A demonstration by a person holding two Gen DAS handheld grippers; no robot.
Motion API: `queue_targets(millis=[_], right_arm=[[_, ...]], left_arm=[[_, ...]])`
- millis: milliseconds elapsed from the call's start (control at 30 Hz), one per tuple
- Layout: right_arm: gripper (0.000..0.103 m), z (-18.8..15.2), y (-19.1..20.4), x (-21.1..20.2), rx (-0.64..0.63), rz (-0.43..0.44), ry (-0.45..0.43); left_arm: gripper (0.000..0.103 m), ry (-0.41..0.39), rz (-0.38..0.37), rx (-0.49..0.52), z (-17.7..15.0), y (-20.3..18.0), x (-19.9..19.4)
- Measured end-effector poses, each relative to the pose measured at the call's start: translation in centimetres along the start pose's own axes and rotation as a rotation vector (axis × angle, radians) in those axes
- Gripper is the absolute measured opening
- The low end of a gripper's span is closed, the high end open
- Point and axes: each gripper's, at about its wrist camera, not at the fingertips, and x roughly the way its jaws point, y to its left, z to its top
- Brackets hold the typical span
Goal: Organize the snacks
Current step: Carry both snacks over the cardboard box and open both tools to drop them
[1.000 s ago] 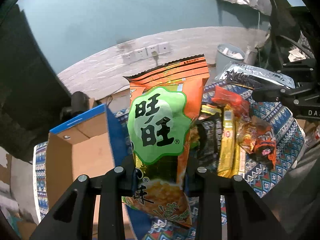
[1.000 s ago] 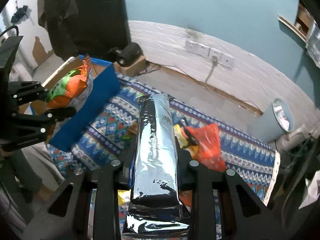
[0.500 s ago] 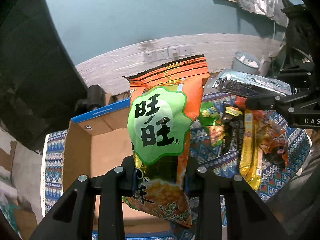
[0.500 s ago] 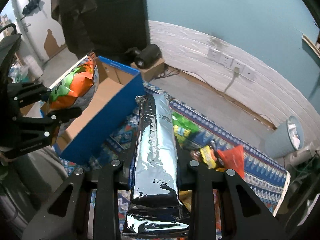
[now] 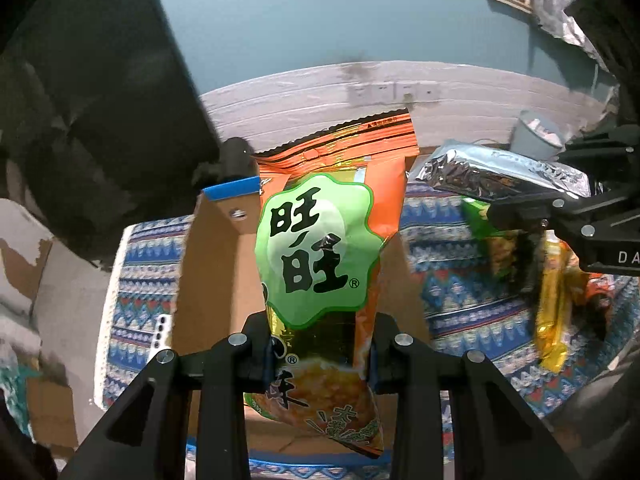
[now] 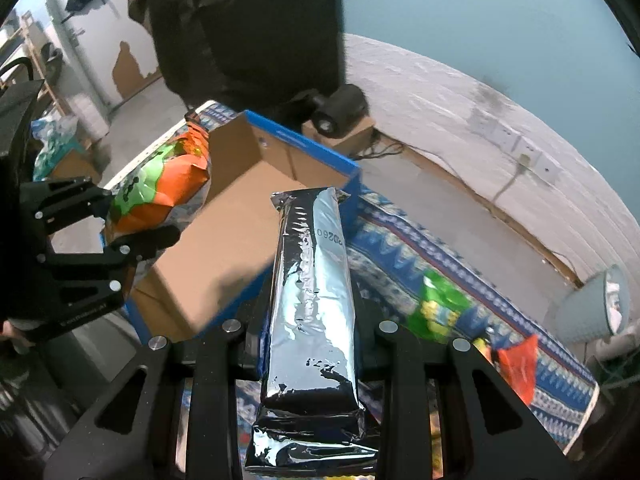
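Observation:
My left gripper (image 5: 318, 344) is shut on an orange snack bag (image 5: 324, 240) with a green label and holds it upright over the open cardboard box (image 5: 216, 280) with blue edges. My right gripper (image 6: 312, 344) is shut on a long silver foil packet (image 6: 312, 280), whose far end reaches over the box's near blue wall (image 6: 304, 144). In the right wrist view the left gripper (image 6: 140, 216) and its orange bag (image 6: 168, 184) hang at the box's left side. In the left wrist view the right gripper (image 5: 552, 176) holds the silver packet (image 5: 500, 176) to the right of the box.
The box stands on a blue patterned cloth (image 5: 452, 300). Loose snacks lie on the cloth to the right: a green bag (image 6: 436, 312), a red-orange packet (image 6: 520, 364) and a yellow packet (image 5: 552, 304). A grey bin (image 6: 592, 312) stands on the floor beyond.
Both grippers have moved left with their packets, from over the snack pile toward the box. The box now fills the space under the orange bag and reaches the silver packet's tip.

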Motion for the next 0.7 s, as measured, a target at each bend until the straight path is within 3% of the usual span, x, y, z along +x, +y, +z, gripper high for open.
queue_targets(millis=[333,700], right_arm=[[0.028,2.7,3.3,4.6,-0.014,0.052,0.052],[0.029,3.7,5.0,7.8,0.004,0.122,0.106]], left_arm=[[0.034,0.080,0.037,-0.080,-1.2,3.7,2.8],[0.034,0.132,0.046,-0.114,-1.6,4.2,3.8]])
